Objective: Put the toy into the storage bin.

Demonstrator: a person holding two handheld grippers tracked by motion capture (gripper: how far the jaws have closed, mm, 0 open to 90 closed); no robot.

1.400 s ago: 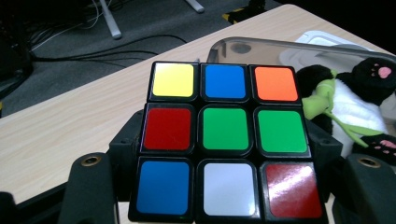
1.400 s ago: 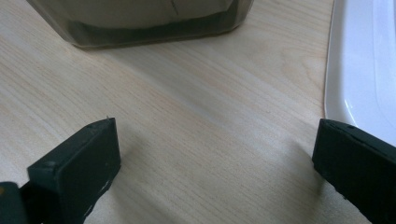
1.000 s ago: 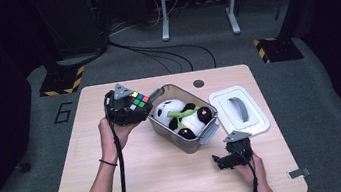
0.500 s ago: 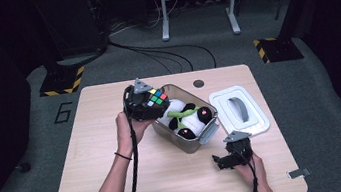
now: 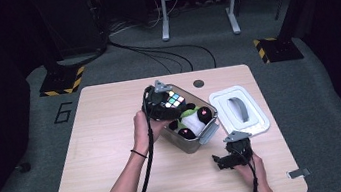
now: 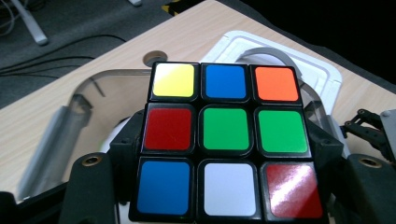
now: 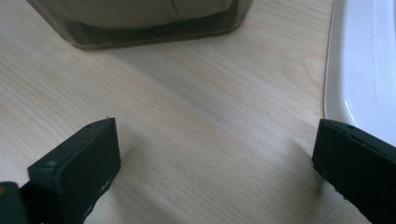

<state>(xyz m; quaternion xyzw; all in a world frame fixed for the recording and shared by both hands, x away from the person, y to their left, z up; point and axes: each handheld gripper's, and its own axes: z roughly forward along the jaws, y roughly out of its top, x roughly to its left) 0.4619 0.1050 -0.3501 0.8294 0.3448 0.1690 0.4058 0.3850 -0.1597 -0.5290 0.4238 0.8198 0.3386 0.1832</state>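
A scrambled colour cube (image 5: 174, 99) (image 6: 225, 135) is clamped between the black jaws of my left gripper (image 5: 169, 102) (image 6: 224, 154). It hangs above the back left rim of a clear plastic bin (image 5: 205, 136) (image 6: 51, 140). Inside the bin lies a white, black and green plush toy (image 5: 190, 122). My right gripper (image 5: 224, 161) (image 7: 215, 154) rests low over the table in front of the bin, open, with bare wood between its jaws. The bin's wall (image 7: 140, 23) is just ahead of it.
The bin's white lid (image 5: 240, 111) (image 7: 359, 60) (image 6: 280, 51) with a grey handle lies flat to the right of the bin. A round cable hole (image 5: 199, 83) sits near the table's far edge. Cables and striped floor markers lie beyond the table.
My left gripper has carried the cube rightward, from left of the bin to above its rim, and slightly down. The right gripper has stayed where it was.
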